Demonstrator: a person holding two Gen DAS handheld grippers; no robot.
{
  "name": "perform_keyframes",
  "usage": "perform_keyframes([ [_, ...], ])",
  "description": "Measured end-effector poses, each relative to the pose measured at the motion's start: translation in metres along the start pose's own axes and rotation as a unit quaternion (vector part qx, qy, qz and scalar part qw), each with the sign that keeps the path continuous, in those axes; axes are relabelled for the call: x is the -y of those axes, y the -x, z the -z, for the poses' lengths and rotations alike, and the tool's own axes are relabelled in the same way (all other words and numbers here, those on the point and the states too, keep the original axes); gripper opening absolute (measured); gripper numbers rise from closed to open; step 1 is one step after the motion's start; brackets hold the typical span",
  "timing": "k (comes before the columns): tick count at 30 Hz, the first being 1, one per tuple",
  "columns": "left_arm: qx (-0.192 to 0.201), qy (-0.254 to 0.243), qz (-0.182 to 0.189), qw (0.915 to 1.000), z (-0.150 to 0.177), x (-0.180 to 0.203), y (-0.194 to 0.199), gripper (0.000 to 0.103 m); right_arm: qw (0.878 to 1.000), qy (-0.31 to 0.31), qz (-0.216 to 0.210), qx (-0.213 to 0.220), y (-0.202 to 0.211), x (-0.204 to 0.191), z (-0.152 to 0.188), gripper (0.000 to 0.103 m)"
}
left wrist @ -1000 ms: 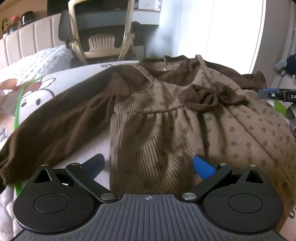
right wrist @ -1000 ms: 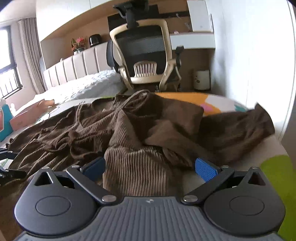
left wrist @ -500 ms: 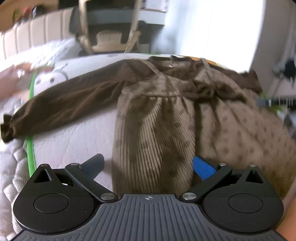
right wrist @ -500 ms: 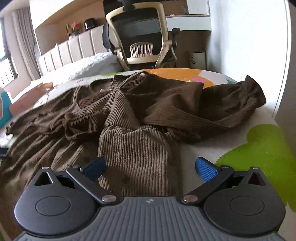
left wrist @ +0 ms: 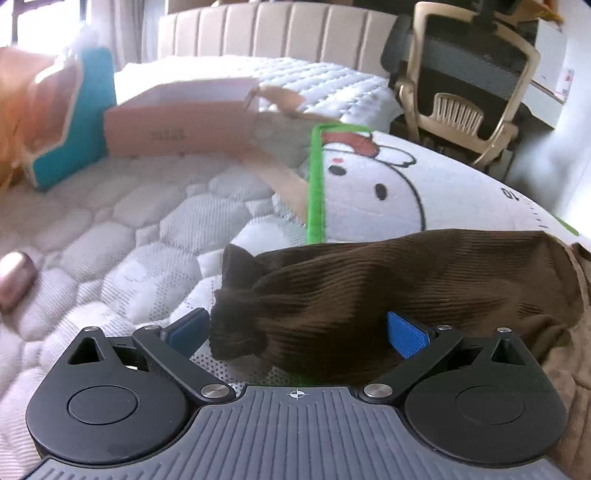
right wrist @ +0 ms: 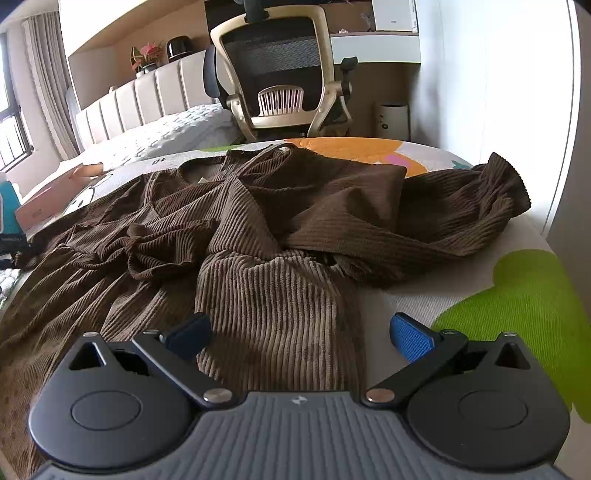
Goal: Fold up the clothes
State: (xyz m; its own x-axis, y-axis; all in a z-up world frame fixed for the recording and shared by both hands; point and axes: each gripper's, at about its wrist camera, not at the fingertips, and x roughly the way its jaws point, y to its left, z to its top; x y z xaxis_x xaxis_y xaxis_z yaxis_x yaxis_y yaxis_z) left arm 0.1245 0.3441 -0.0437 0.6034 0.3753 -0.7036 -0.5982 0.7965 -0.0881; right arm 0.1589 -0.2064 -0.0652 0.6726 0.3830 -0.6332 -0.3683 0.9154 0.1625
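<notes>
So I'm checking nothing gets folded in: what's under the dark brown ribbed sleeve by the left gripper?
Under the dark brown ribbed sleeve shows white quilted mattress and a green-edged cartoon play mat. Whatever lies directly beneath the sleeve is covered.

Through the left wrist camera I see my left gripper [left wrist: 297, 330] with its blue-padded fingers spread wide, hovering low over the dark brown sleeve [left wrist: 388, 291]. The gathered cuff [left wrist: 236, 321] sits just inside my left finger [left wrist: 186, 328], and the sleeve runs off to the right, passing under the right finger [left wrist: 406, 334]; neither pad clearly presses the fabric. The sleeve lies on a white quilted mattress [left wrist: 122, 236], partly across a cartoon-printed mat [left wrist: 369, 192] with a green stripe [left wrist: 316, 184]. Beyond it I make out a pink cardboard box [left wrist: 177, 125], a teal box [left wrist: 77, 122], a padded headboard [left wrist: 277, 29] and an office chair [left wrist: 465, 81].
</notes>
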Motion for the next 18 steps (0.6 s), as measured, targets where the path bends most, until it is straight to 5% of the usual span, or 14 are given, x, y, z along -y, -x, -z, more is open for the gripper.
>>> perform_keyframes([
  [1,0.004,0.003,0.001,1.0,0.001,-0.001,-0.002,0.079,1.0,0.001,0.0,0.001,0.0,0.0,0.0,0.103],
  [7,0.051,-0.013,-0.005,0.9986,-0.008,-0.008,0.015,0.037,1.0,0.009,-0.003,0.009,0.002,-0.003,-0.001,0.103],
  [13,0.107,-0.079,0.021,0.9909,-0.022,0.029,0.045,0.027,0.999,0.011,0.002,0.031,0.009,-0.003,-0.009,0.103],
  [18,0.15,-0.141,0.116,0.9717,-0.03,0.1,0.076,0.024,0.998,0.02,-0.002,0.063,0.021,-0.005,-0.034,0.103],
])
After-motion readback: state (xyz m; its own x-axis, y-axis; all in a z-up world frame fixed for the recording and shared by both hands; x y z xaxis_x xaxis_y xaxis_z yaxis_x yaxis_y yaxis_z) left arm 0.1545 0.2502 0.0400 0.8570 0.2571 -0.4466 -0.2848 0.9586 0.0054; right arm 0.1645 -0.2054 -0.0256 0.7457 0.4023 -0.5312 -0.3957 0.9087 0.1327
